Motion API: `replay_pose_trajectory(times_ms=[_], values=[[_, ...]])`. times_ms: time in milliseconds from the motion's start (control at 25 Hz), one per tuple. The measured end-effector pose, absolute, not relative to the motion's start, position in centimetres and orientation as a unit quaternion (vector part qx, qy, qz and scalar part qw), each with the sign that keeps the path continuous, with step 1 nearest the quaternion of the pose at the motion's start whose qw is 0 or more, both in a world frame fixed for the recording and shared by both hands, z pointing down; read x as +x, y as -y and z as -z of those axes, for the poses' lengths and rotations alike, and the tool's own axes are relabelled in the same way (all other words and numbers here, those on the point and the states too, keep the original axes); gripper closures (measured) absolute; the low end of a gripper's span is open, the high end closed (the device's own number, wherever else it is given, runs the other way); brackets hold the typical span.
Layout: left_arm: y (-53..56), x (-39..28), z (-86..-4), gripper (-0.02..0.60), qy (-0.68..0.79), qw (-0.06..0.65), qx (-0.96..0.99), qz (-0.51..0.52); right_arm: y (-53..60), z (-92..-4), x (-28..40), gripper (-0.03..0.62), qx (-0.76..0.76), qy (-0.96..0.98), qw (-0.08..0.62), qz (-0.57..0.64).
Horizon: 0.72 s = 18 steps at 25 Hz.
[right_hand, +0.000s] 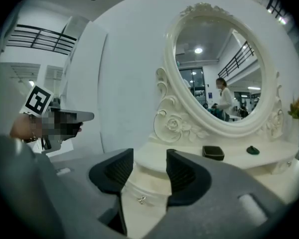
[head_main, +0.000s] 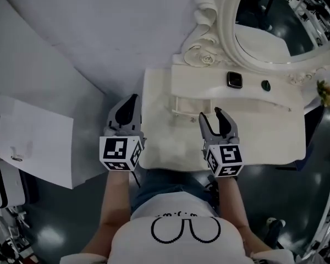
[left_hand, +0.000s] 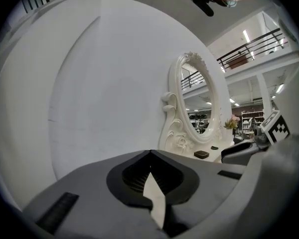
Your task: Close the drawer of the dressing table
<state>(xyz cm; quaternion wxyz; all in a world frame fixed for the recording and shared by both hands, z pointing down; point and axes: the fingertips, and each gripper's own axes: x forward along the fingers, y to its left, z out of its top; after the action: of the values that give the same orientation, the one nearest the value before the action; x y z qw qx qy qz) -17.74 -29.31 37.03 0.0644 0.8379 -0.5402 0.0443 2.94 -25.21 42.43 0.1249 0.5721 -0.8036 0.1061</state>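
Note:
The white dressing table (head_main: 264,142) stands in front of me, with an oval mirror (head_main: 275,32) at its back. A small drawer (head_main: 190,105) juts out from the raised tier under the mirror. In the right gripper view its front (right_hand: 144,190) carries a small metal knob (right_hand: 141,199). My right gripper (head_main: 210,114) is open and points at the drawer front, which shows between its jaws (right_hand: 150,158) without touching the pads. My left gripper (head_main: 134,98) hovers over the table's left edge with its tips together (left_hand: 150,153), holding nothing.
A dark square box (head_main: 234,80) and a small dark green object (head_main: 265,84) sit on the raised tier. Flowers (head_main: 325,95) stand at the table's right end. A white wall panel (head_main: 71,43) runs behind, and a white board (head_main: 33,142) lies to my left.

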Motion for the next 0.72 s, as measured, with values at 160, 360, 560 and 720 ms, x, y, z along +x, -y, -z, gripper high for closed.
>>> replay_pose_trajectory(times_ms=[160, 360, 560, 720], values=[[30.4, -17.6, -39.2, 0.583, 0.514, 0.086, 0.851, -0.062, 24.8, -45.4, 2.2, 0.391, 0.589, 0.781, 0.145, -0.144], [30.8, -17.5, -42.0, 0.583, 0.489, 0.111, 0.861, -0.083, 24.1, -49.0, 1.1, 0.395, 0.596, 0.763, 0.169, -0.184], [30.6, -17.4, -44.4, 0.583, 0.475, 0.131, 0.865, -0.096, 23.4, -53.4, 0.9, 0.405, 0.604, 0.737, 0.187, -0.238], [30.3, -17.5, -45.7, 0.583, 0.47, 0.141, 0.865, -0.1, 23.8, -56.4, 0.4, 0.407, 0.602, 0.724, 0.195, -0.273]])
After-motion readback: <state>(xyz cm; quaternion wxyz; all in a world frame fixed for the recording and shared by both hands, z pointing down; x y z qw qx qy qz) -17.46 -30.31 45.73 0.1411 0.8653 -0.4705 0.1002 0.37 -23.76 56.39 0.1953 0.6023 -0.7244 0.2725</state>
